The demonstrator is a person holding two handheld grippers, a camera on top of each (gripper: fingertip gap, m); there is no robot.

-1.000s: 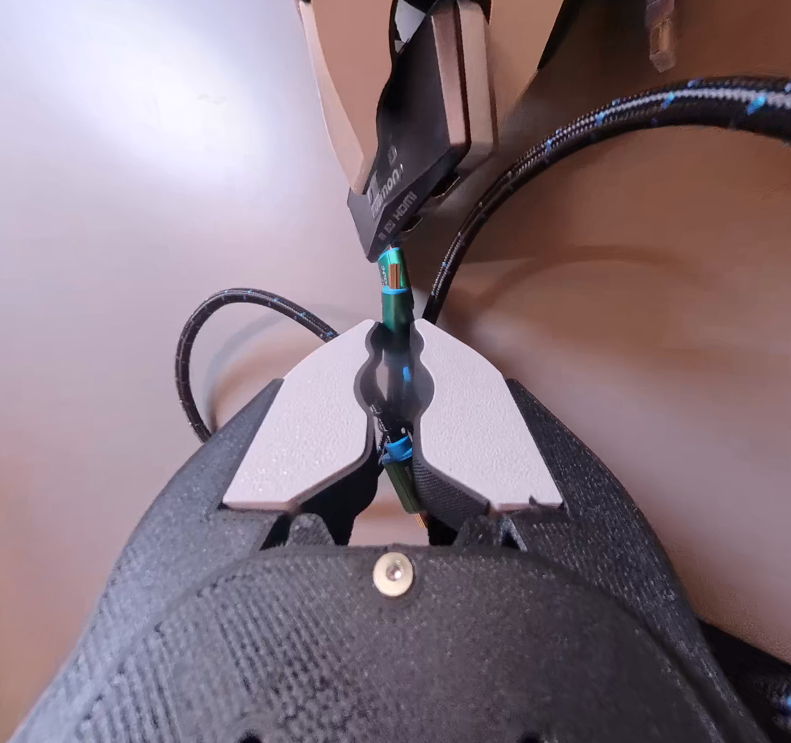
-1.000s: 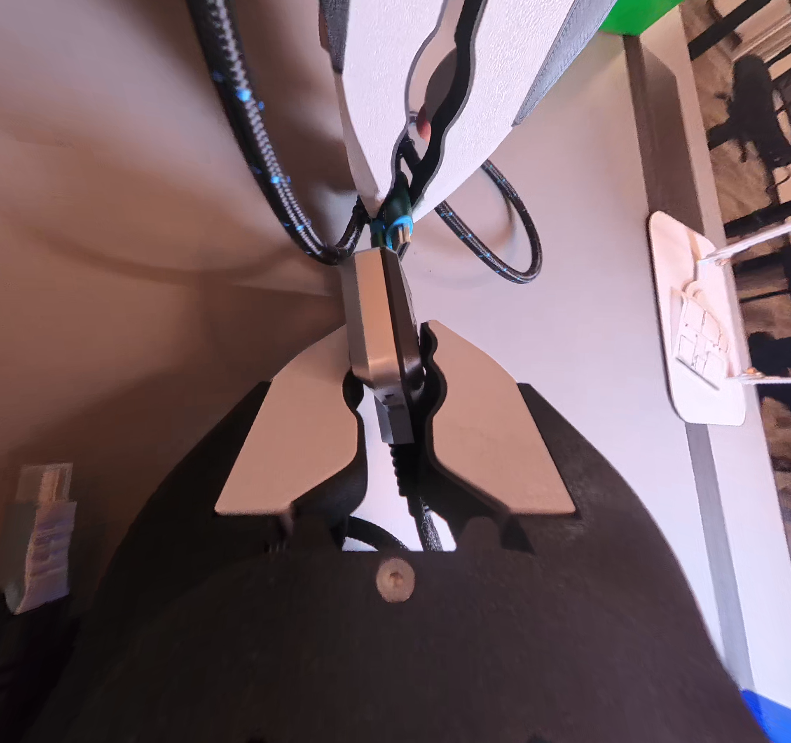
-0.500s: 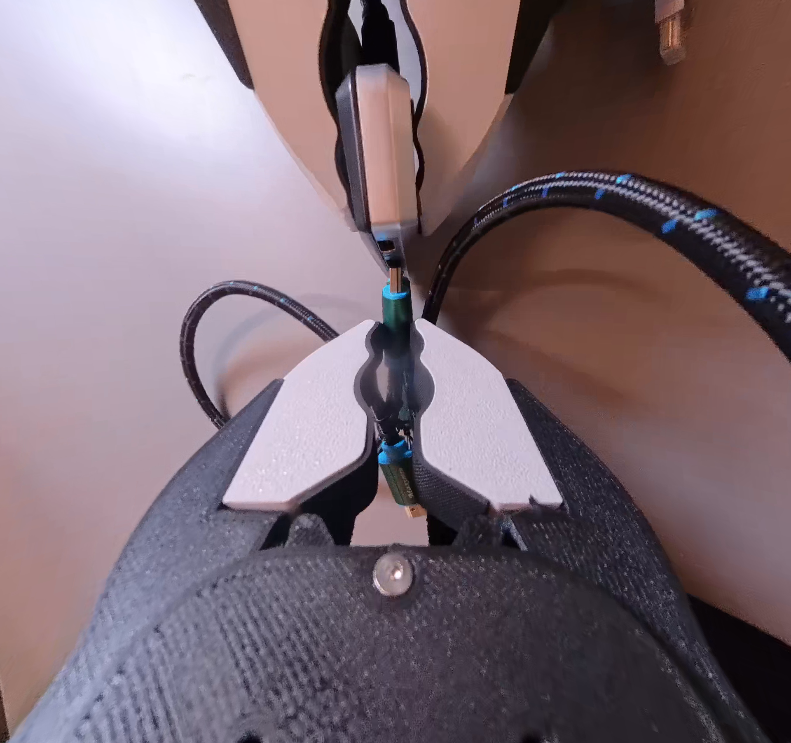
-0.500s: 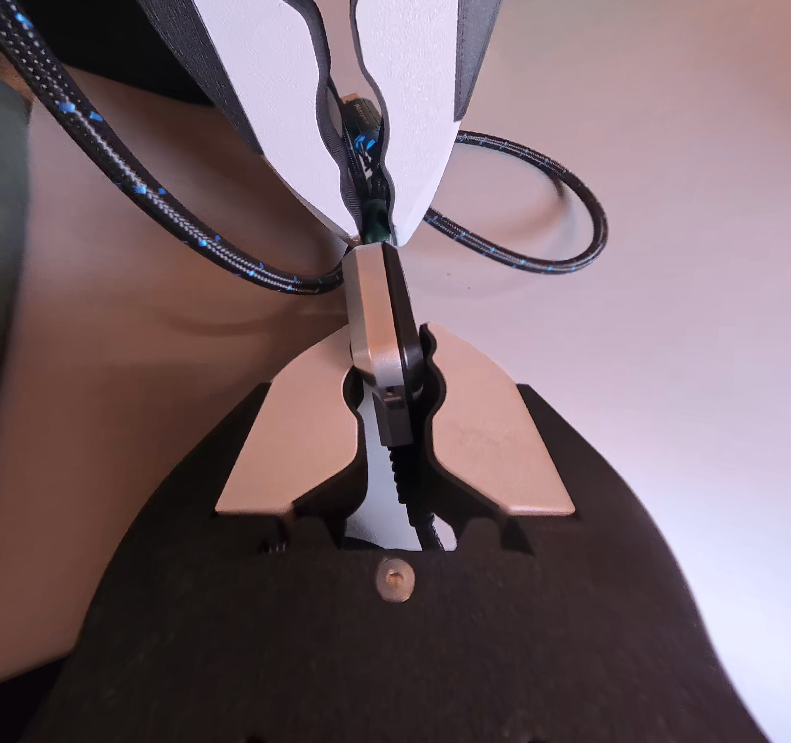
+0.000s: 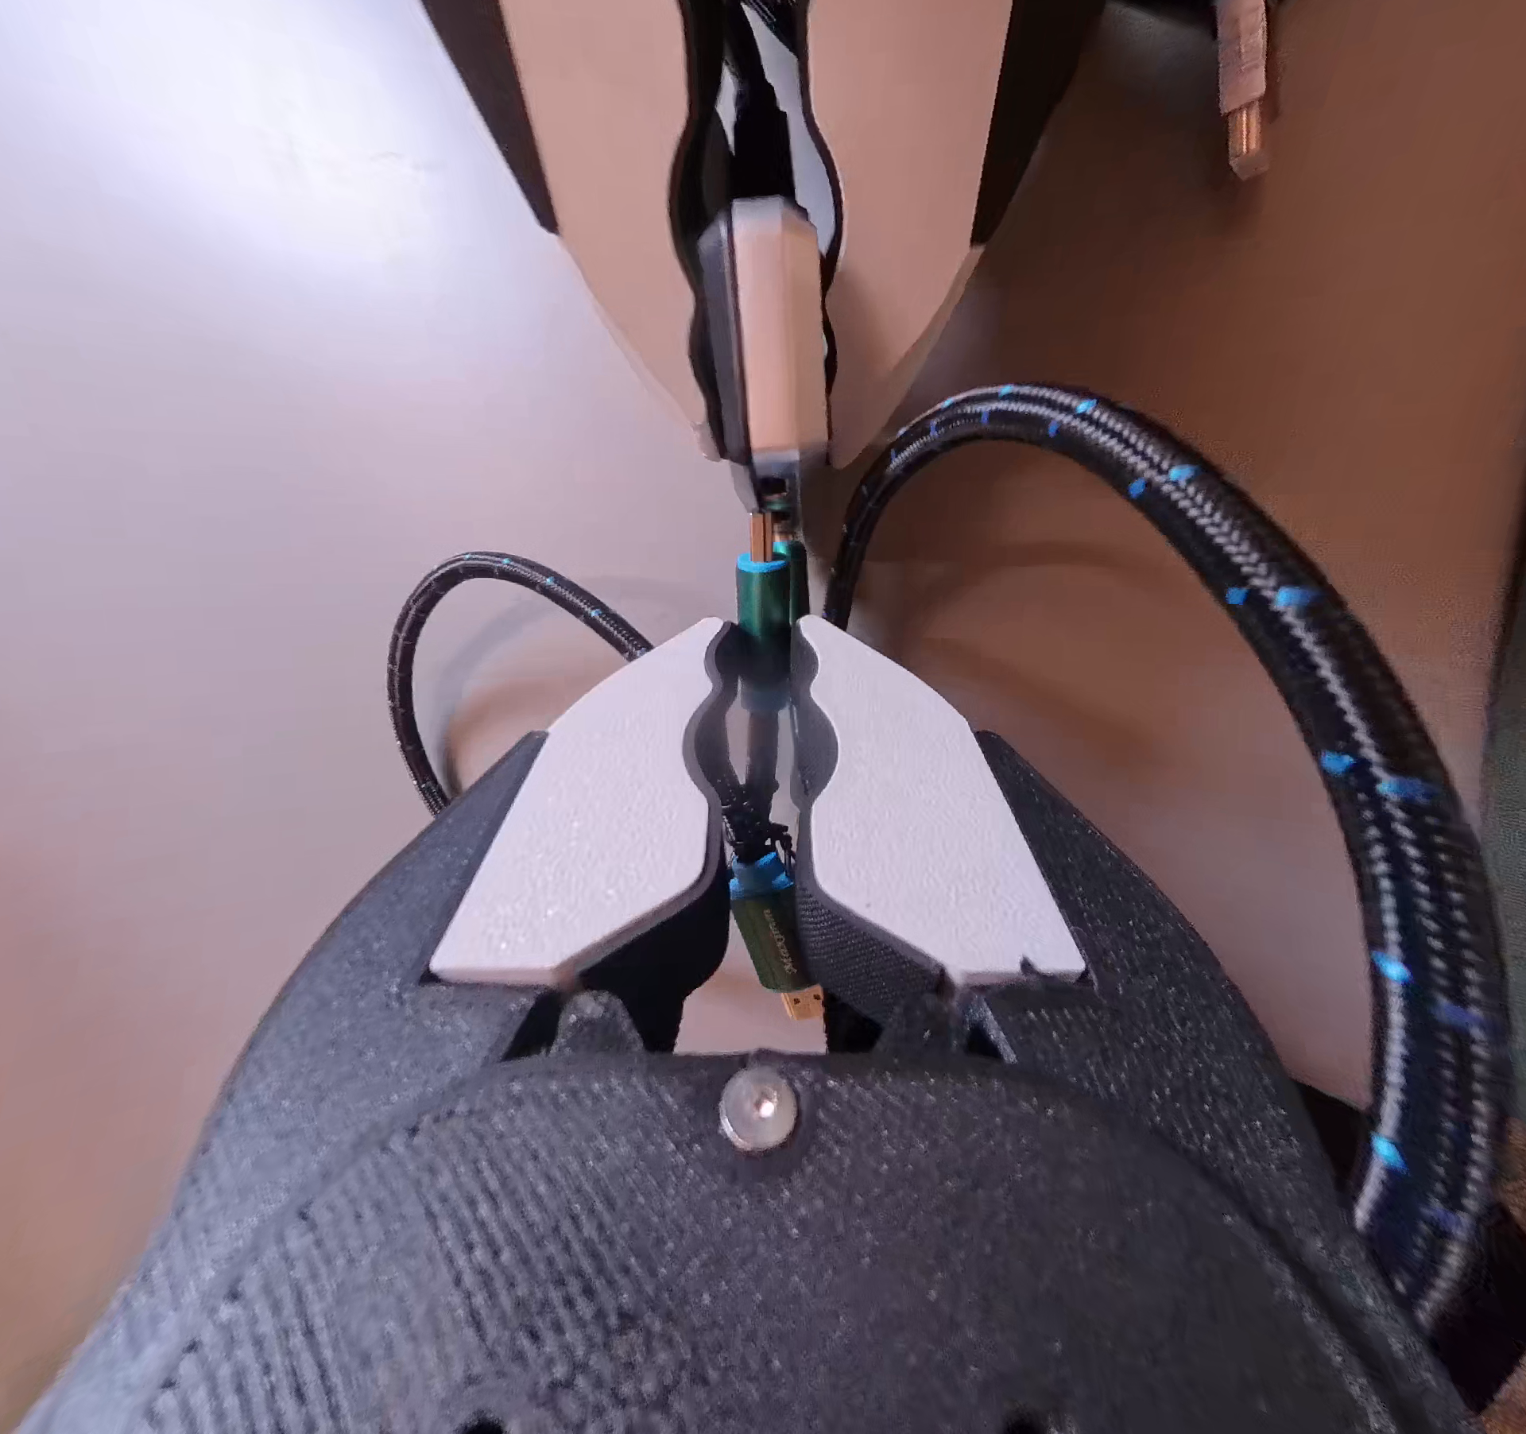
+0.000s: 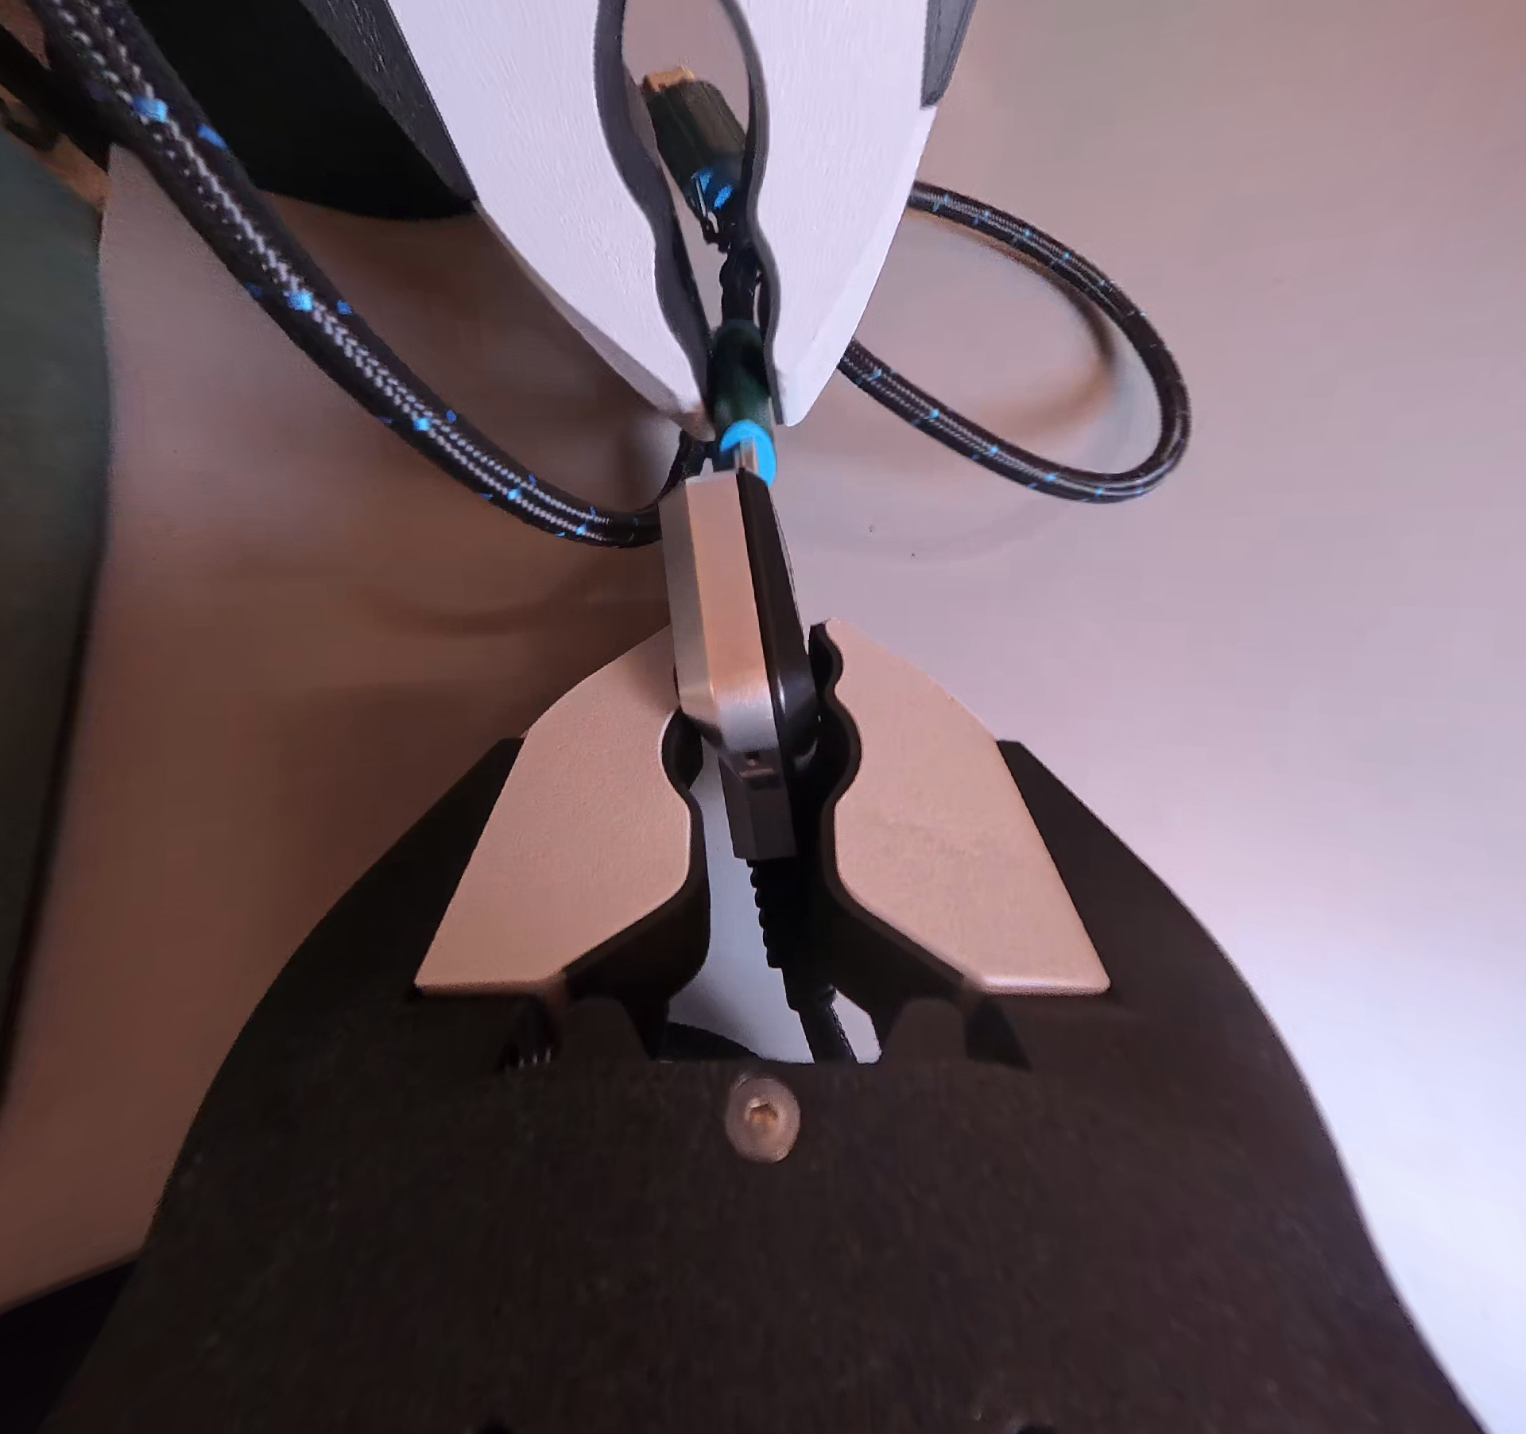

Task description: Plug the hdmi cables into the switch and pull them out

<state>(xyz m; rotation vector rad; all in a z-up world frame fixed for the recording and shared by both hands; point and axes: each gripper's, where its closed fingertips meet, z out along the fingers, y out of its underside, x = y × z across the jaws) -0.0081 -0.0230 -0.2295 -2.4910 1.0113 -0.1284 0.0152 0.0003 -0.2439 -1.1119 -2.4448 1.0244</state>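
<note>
Left gripper (image 5: 764,634) pinches green metal cable plug (image 5: 764,610); right gripper (image 6: 755,651) clamps silver-and-black adapter block (image 6: 727,593). Gold plug tip at adapter's port, seemingly not seated; braided black-blue cable (image 5: 1239,585) loops beside.

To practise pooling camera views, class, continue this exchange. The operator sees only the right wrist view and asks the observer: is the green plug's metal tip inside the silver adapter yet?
Observer: Not as far as I can see. In the left wrist view the gold tip of the green plug shows bare at the end face of the silver adapter, a little left of its dark port opening.
Operator: Is anything else about that my view misses?
Observer: Yes. A pale loose connector with a coppery tip shows at the upper right of the left wrist view, well apart from the adapter.
</note>
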